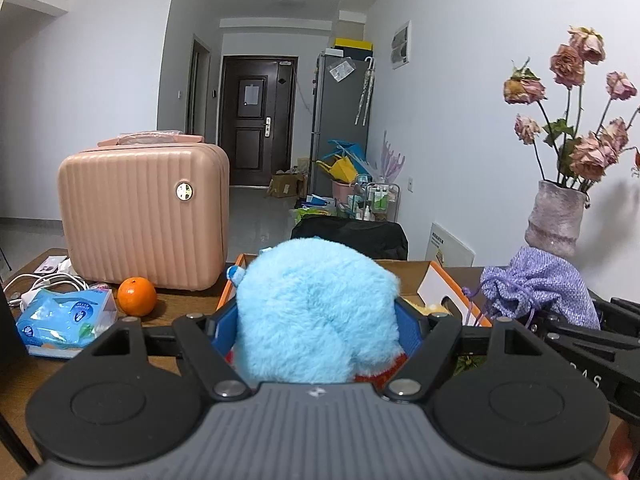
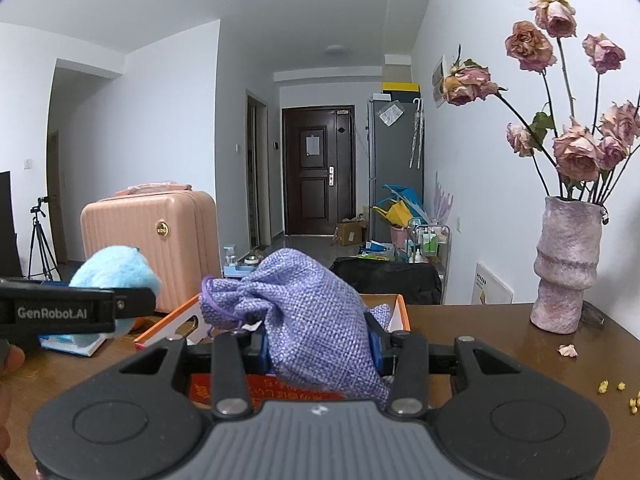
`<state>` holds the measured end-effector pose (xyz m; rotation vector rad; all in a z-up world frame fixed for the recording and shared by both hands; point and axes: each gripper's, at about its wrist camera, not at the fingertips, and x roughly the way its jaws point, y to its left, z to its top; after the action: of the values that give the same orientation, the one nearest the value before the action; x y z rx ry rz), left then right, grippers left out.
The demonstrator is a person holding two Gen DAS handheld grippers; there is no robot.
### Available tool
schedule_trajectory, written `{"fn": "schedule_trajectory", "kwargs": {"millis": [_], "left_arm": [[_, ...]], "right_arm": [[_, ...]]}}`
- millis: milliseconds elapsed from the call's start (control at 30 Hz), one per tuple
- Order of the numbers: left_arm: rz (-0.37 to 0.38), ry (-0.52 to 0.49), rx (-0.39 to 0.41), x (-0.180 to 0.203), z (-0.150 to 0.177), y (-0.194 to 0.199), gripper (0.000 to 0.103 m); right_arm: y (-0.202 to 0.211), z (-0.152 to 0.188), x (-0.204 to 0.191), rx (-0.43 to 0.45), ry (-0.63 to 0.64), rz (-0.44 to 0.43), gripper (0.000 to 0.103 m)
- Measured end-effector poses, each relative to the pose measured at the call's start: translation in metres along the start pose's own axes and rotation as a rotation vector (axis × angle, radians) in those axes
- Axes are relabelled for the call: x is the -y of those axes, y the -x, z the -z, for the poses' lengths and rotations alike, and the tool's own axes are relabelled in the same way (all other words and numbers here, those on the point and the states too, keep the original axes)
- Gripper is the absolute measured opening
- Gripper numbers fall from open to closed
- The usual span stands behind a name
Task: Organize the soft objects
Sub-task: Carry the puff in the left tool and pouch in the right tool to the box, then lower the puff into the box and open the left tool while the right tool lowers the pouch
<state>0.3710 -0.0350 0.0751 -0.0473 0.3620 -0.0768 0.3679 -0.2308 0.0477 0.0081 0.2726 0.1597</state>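
My left tool (image 1: 316, 332) is clenched on a fluffy light-blue plush toy (image 1: 316, 308), held above the near edge of an open cardboard box (image 1: 436, 284) with orange trim. My right tool (image 2: 320, 344) grips a purple woven drawstring pouch (image 2: 300, 312) over the same box. Beyond, on the brown bench (image 2: 500, 344), I see an orange (image 1: 136, 296) touching a pink ribbed case (image 1: 144, 216), a tissue pack (image 1: 64, 316) beside it, and a vase of dried roses (image 2: 566, 264).

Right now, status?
Left gripper shut on plush. Right gripper shut on pouch. Both above box.
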Motion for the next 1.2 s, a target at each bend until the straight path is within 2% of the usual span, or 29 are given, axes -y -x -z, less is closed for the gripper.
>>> {"fn": "schedule_trajectory", "kwargs": {"millis": [233, 533, 867, 1200], "left_arm": [[-0.007, 0.01, -0.004, 0.0, -0.009, -0.022, 0.077], [-0.021, 0.0, -0.017, 0.002, -0.014, -0.049, 0.077], [-0.052, 0.003, -0.028, -0.002, -0.023, -0.08, 0.077], [-0.083, -0.008, -0.08, -0.003, -0.022, -0.119, 0.077]], "right_arm": [[-0.024, -0.014, 0.006, -0.011, 0.009, 0.002, 0.042], [-0.064, -0.028, 0.01, -0.071, 0.037, -0.008, 0.042], [-0.098, -0.045, 0.018, -0.086, 0.06, 0.004, 0.042], [-0.145, -0.038, 0.018, -0.172, 0.071, -0.005, 0.042]]}}
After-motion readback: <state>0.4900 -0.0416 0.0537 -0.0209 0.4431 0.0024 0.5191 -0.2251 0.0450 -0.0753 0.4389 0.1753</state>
